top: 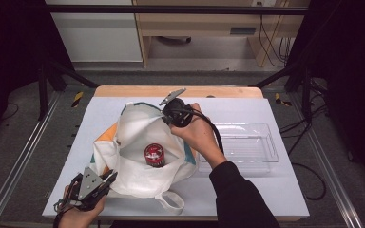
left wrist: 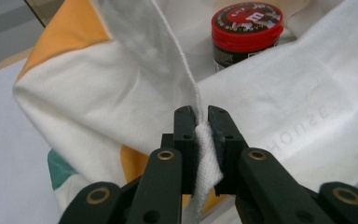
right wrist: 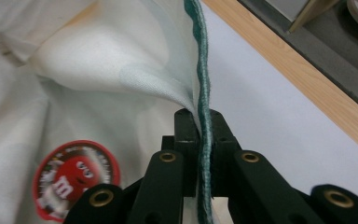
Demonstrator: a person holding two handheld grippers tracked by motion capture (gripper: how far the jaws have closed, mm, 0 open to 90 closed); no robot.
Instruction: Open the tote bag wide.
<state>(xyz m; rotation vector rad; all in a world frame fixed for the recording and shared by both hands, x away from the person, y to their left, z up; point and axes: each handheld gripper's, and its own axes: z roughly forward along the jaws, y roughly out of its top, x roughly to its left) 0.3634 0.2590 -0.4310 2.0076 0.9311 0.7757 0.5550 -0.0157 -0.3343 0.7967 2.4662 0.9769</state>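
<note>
A white cloth bag point(top: 135, 130) with orange and teal patches lies on the table, its mouth held wide. Inside it stands a jar with a red lid point(top: 154, 154). My left gripper point(top: 108, 176) is at the bag's near left corner, shut on its white rim point(left wrist: 203, 140); beyond it the jar point(left wrist: 247, 28) stands upright. My right gripper point(top: 165, 116) is at the far side of the mouth, shut on the teal-edged rim point(right wrist: 201, 70) and holding it up. The red lid point(right wrist: 74, 179) lies below, inside the bag point(right wrist: 98, 79).
A clear plastic tray point(top: 261, 159) sits right of the bag, close to the right forearm. A white handle loop point(top: 171, 200) hangs toward the front edge. The white table cover point(top: 275, 190) ends at a wooden strip point(top: 123, 91) at the back.
</note>
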